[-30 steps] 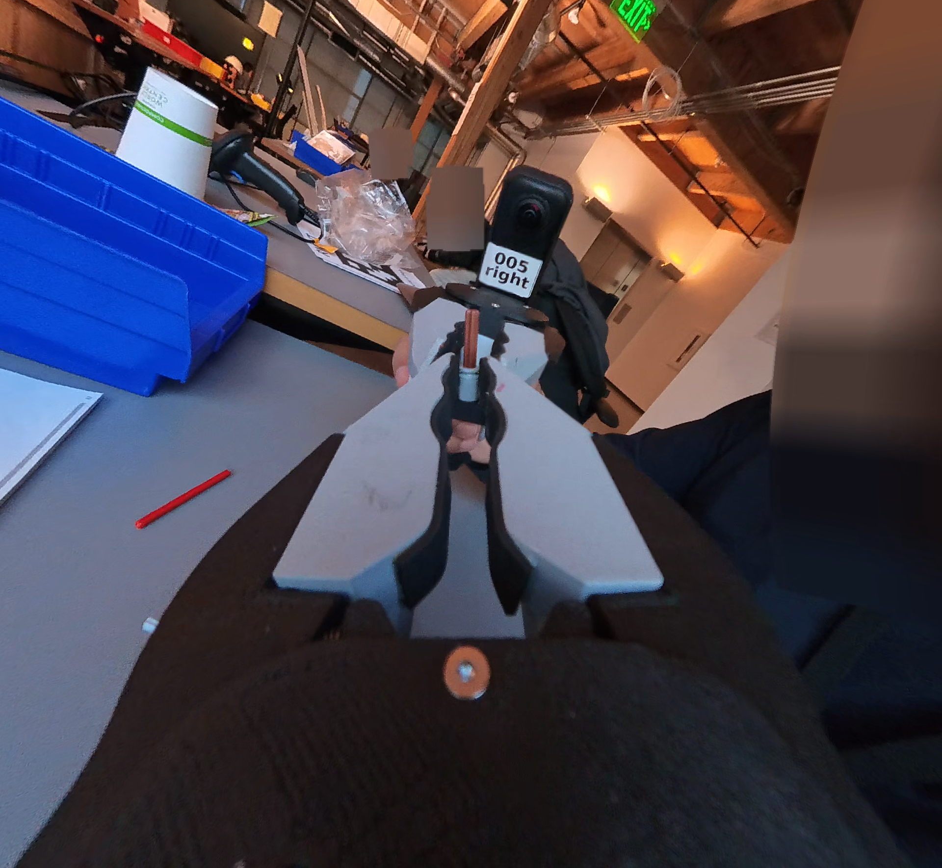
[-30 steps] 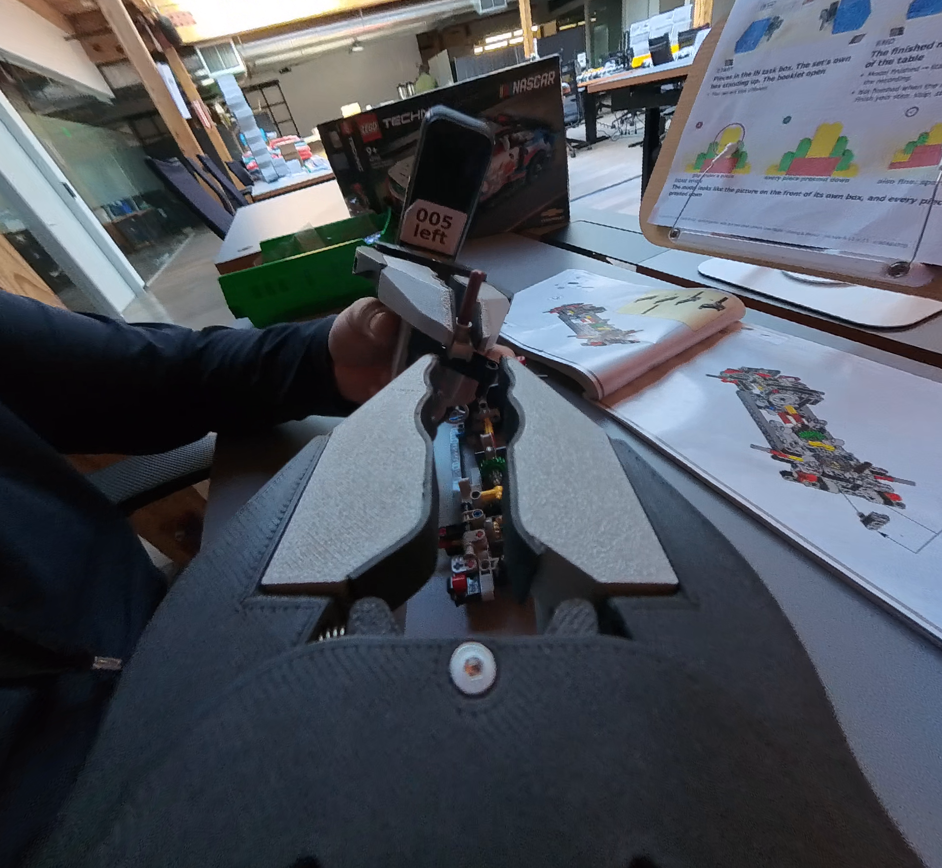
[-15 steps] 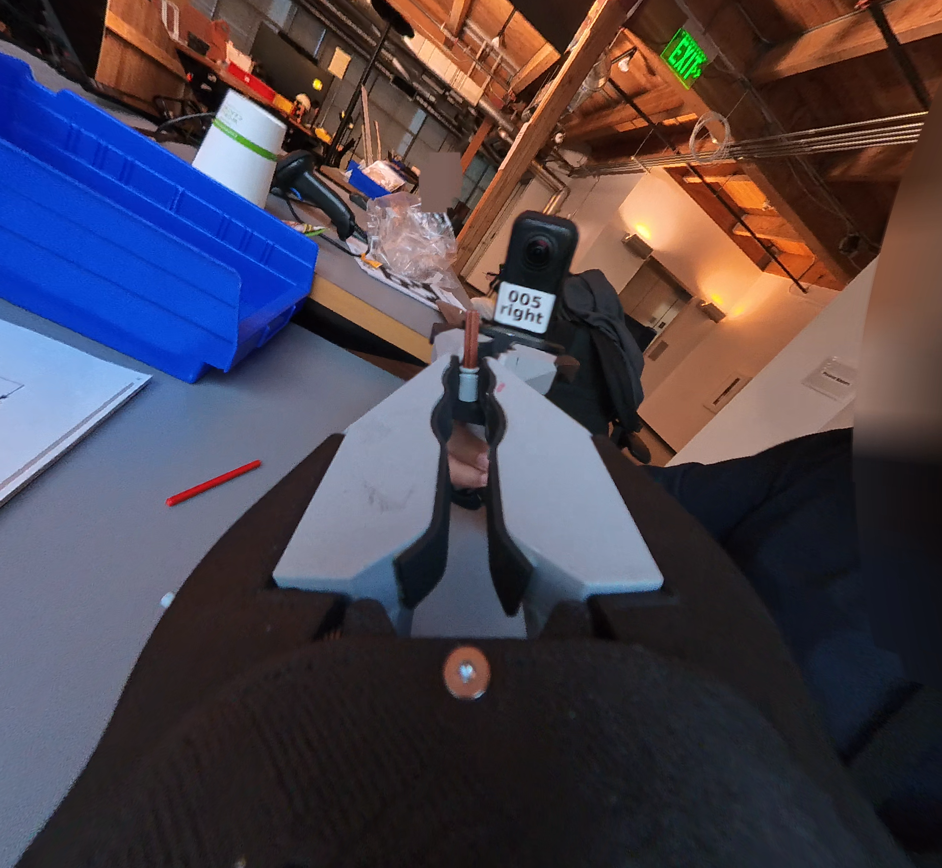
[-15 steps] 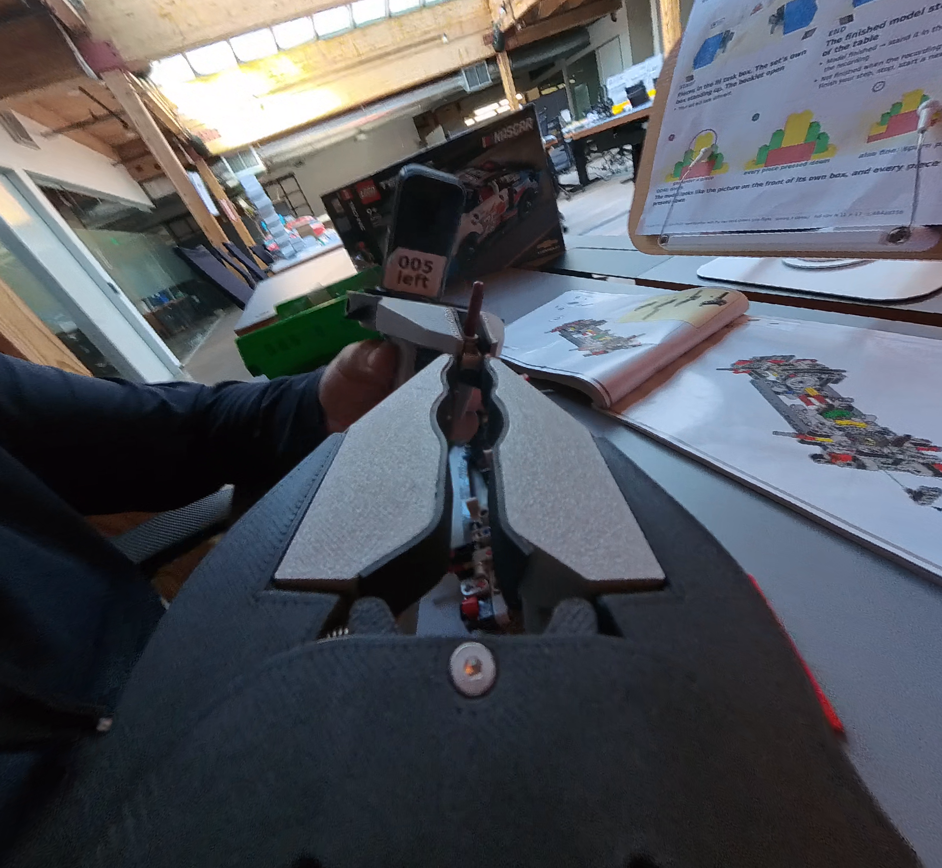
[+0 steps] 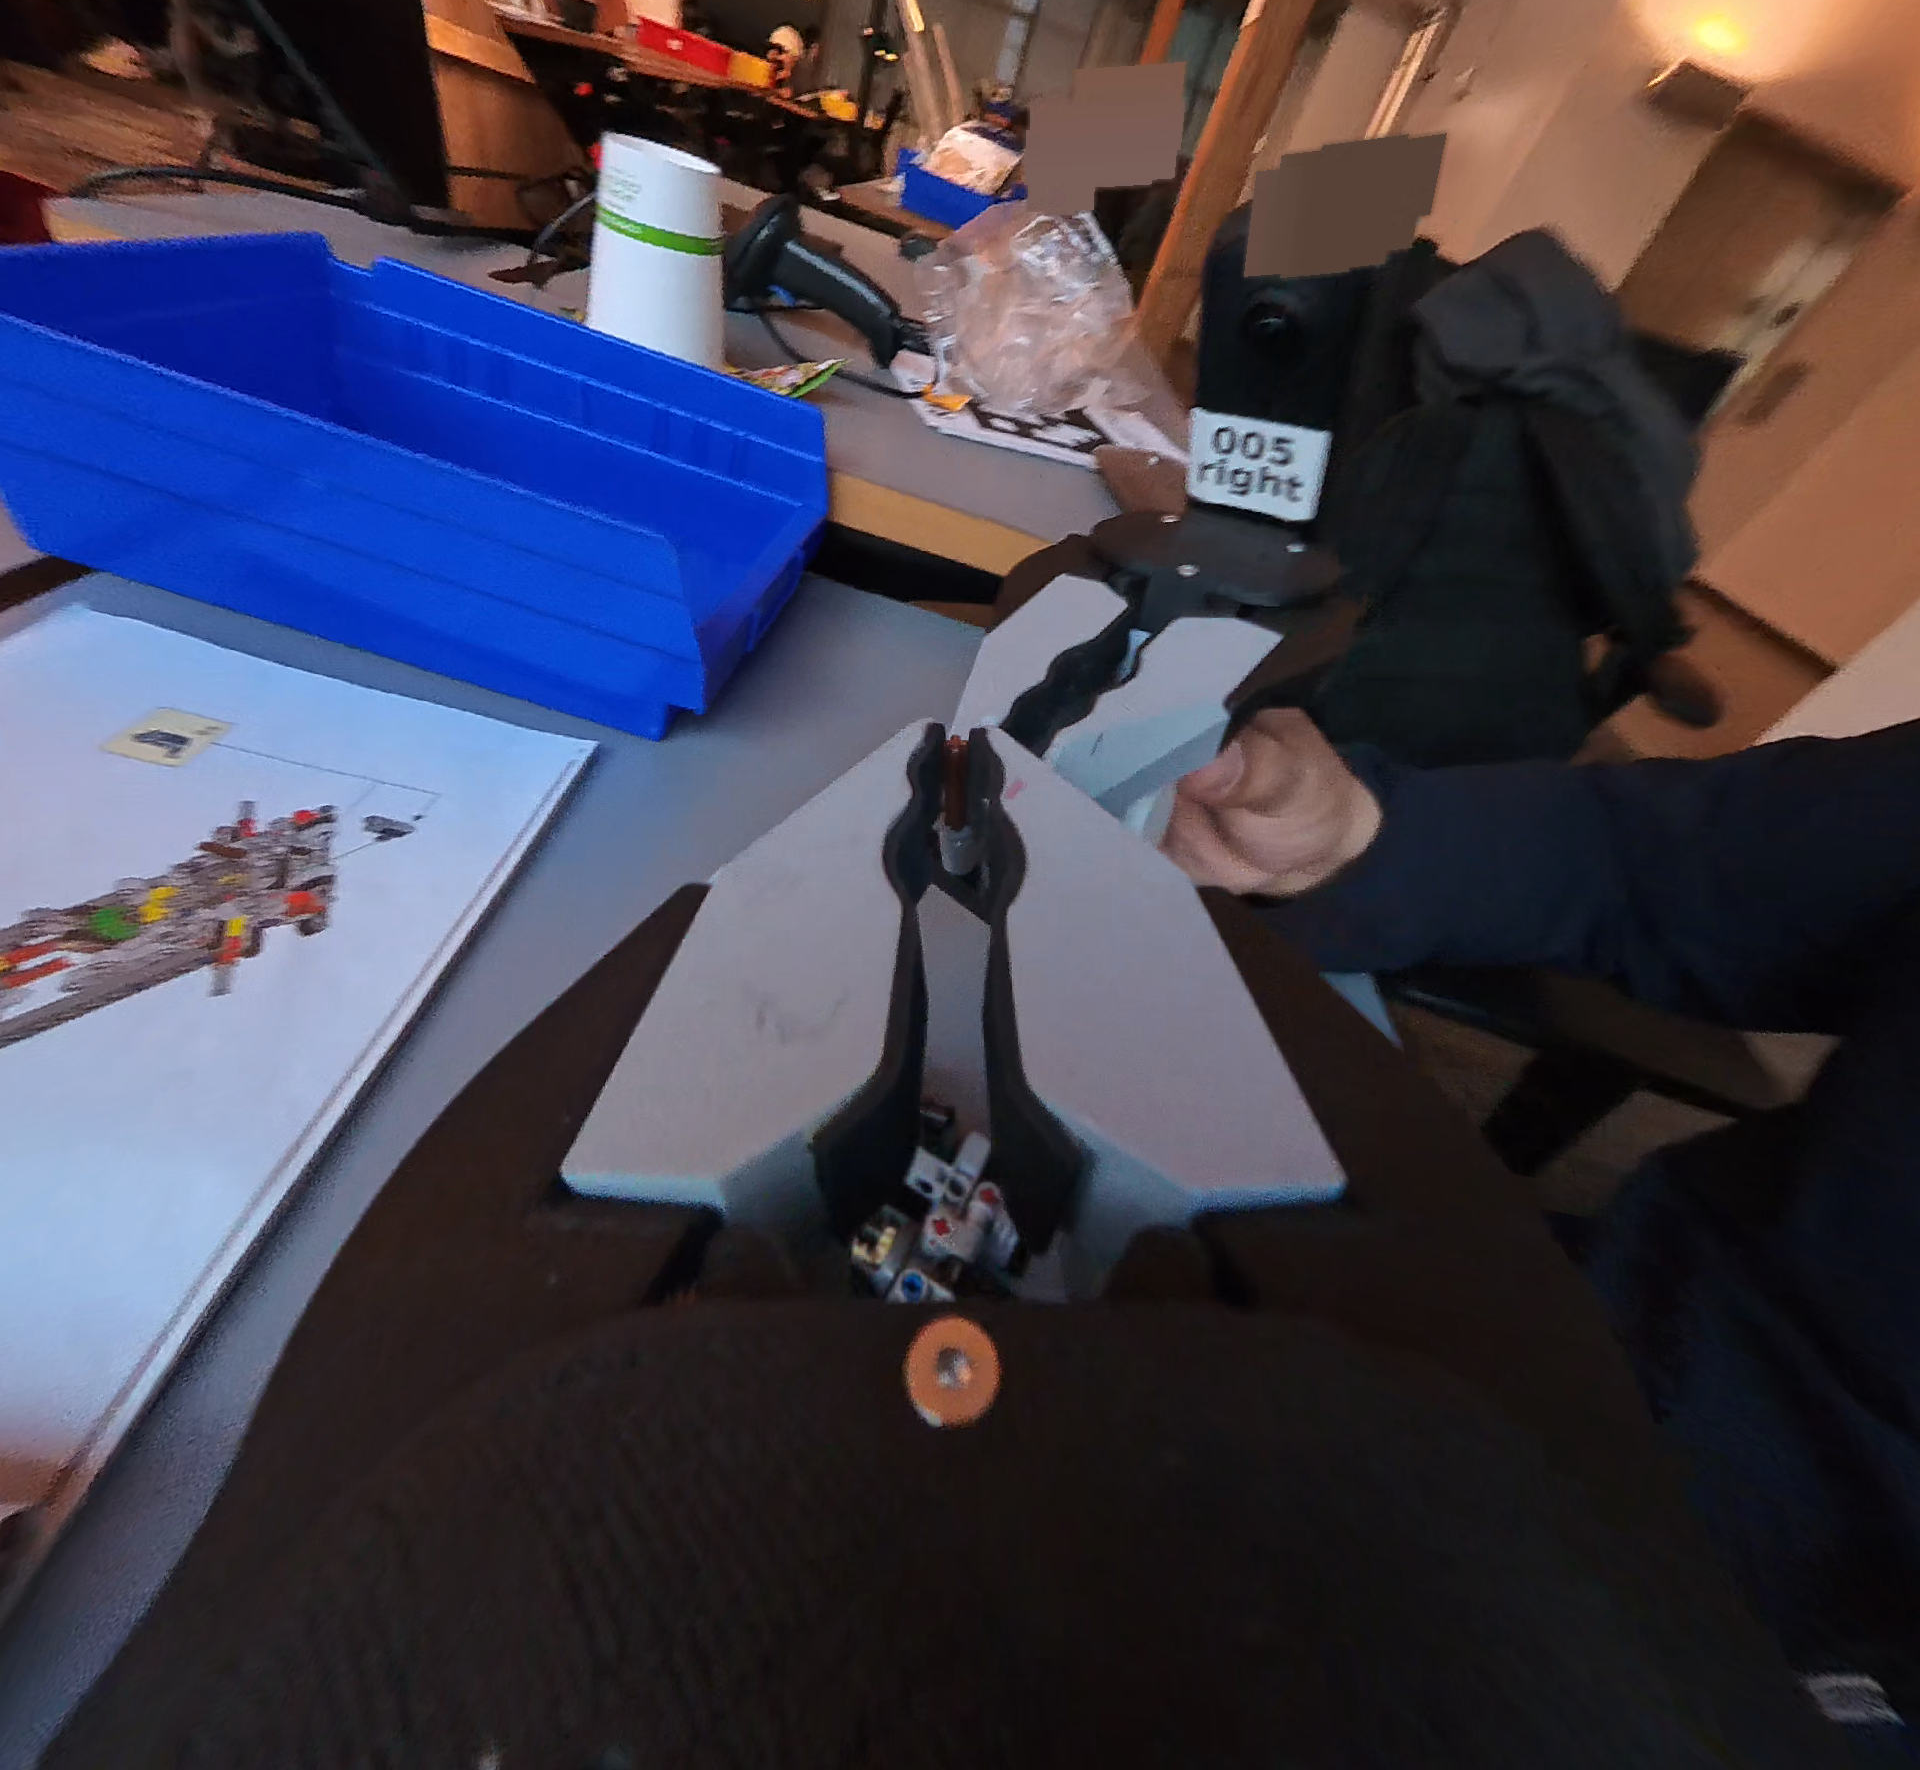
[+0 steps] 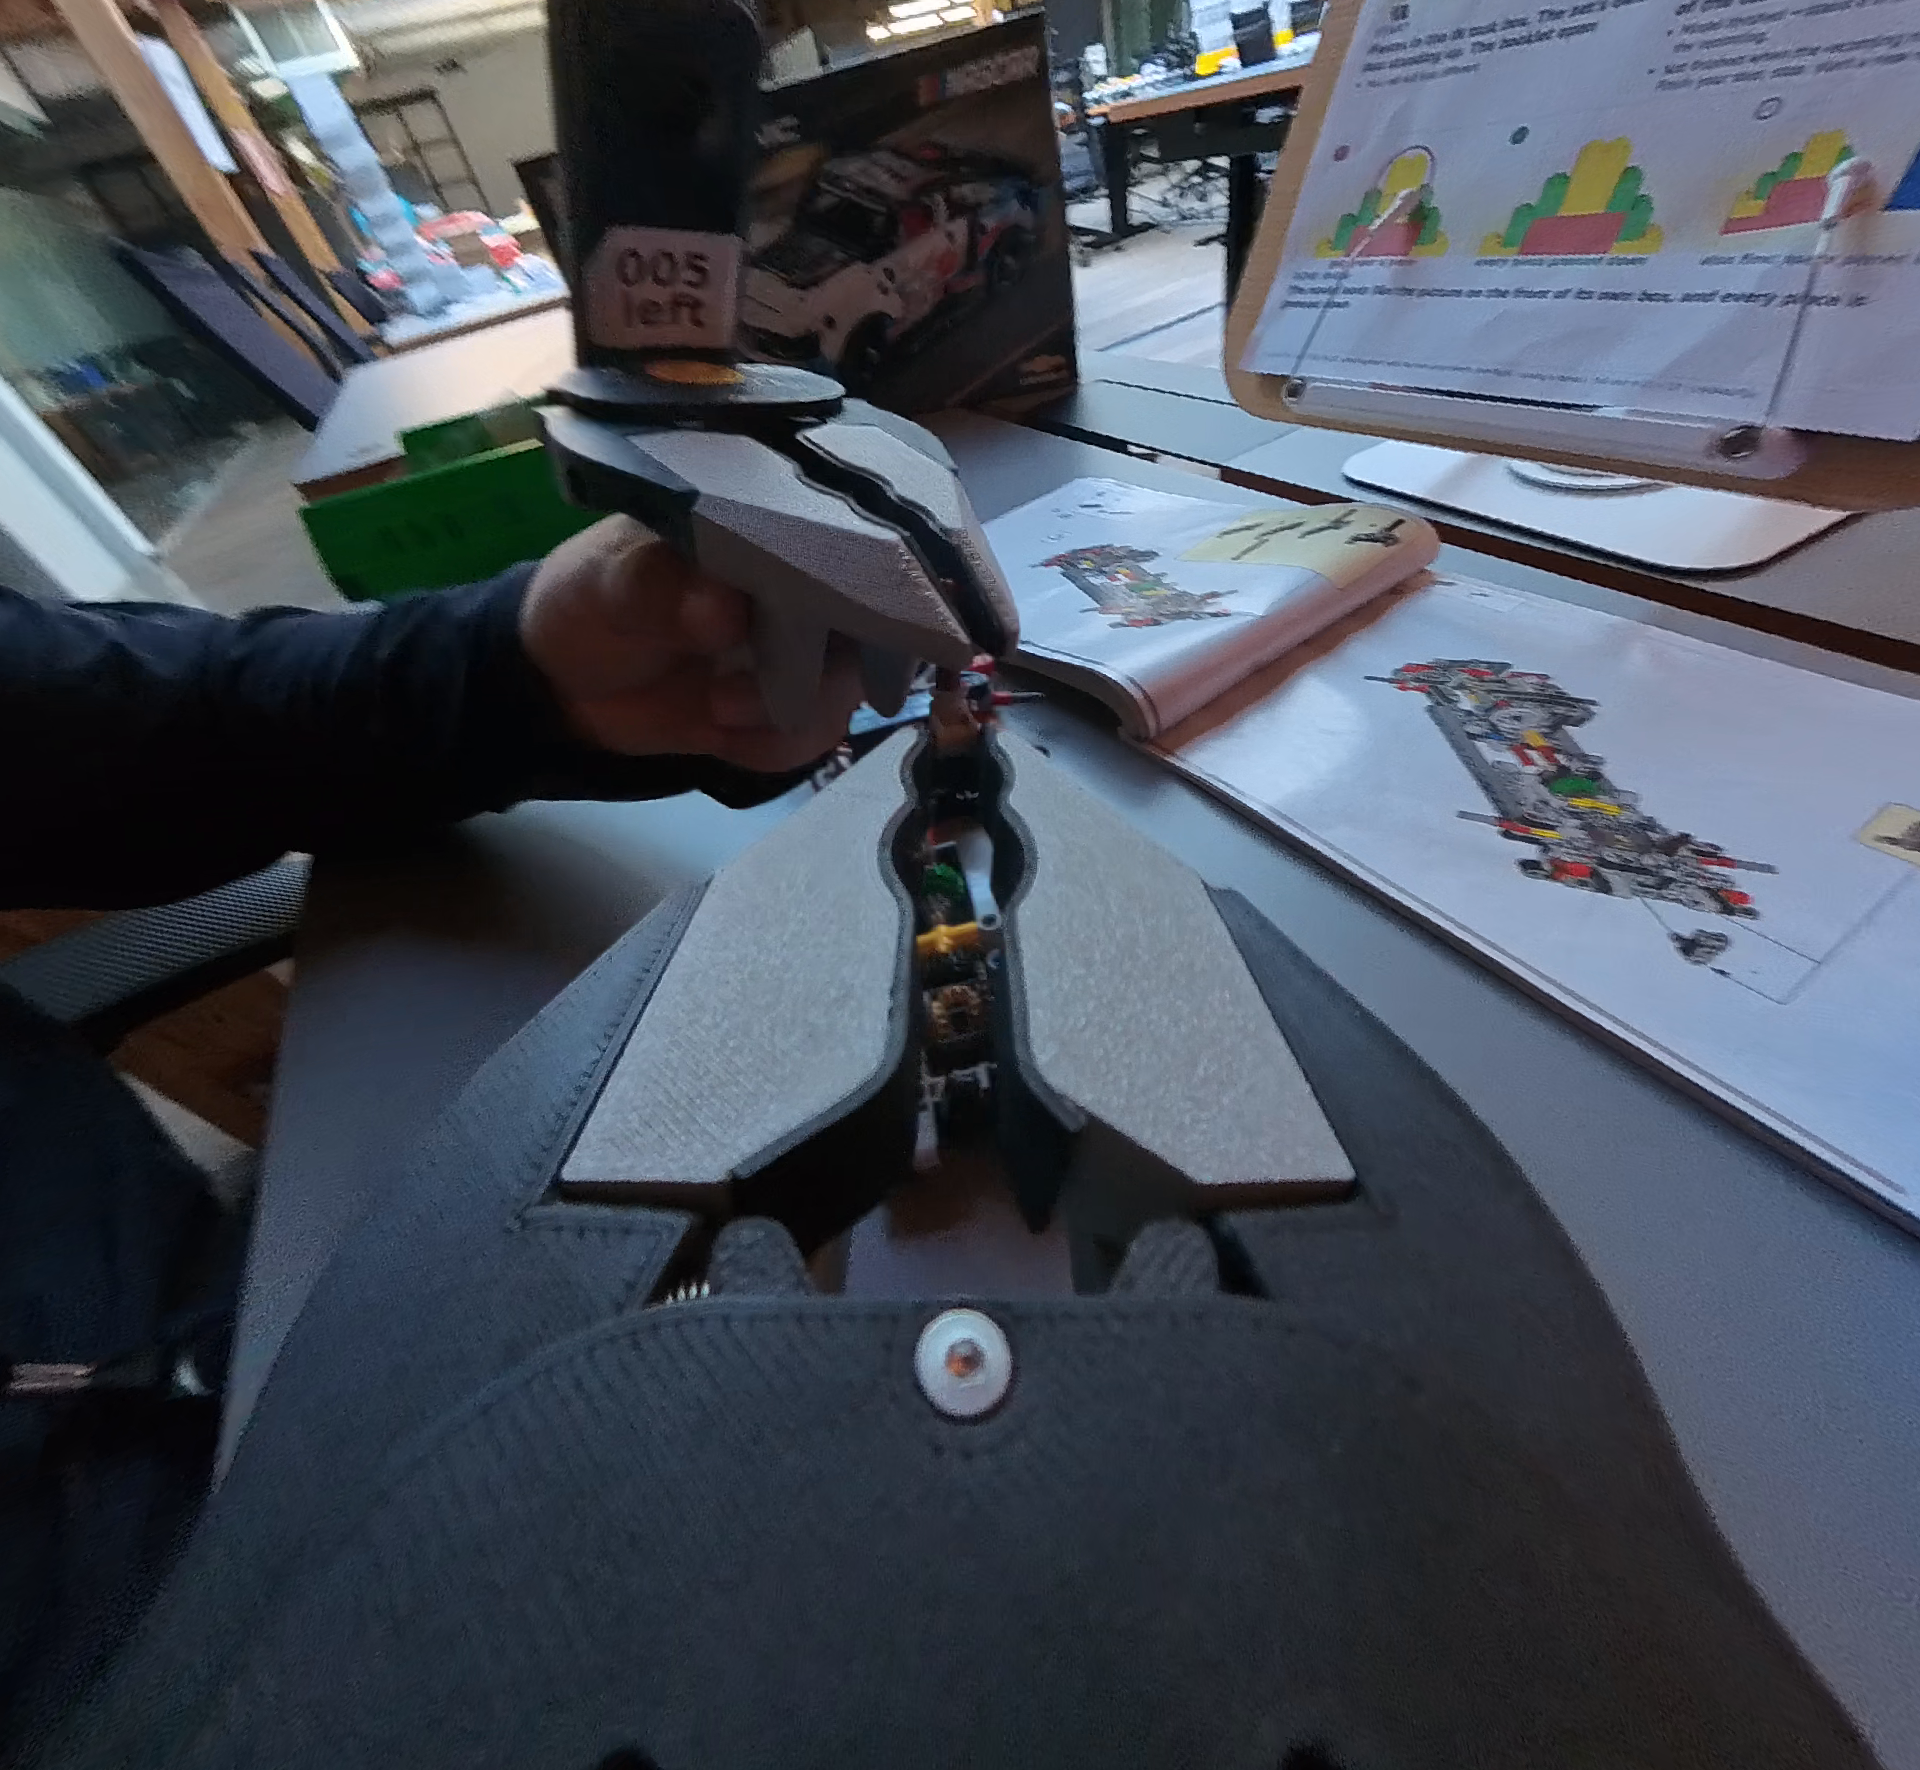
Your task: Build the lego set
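A: What has the left gripper [image 5: 958,764] got?

B: Its jaws are closed on a thin brown rod [image 5: 957,775] with a grey sleeve, pinched at the tips, centre of the left wrist frame.

A: And the right gripper [image 6: 961,744]?

B: Nearly closed. A brick model [image 6: 951,941] shows in the slot between its fingers, but whether the pads press it I cannot tell.

A: How do the two stand?

B: Tip to tip; the left one comes down from the upper left of the right wrist frame.

A: Around them?

B: An open booklet [image 6: 1558,785] to the right, a blue bin [image 5: 416,453] at the left view's upper left, a green bin [image 6: 447,515] behind the hand [image 6: 665,650].
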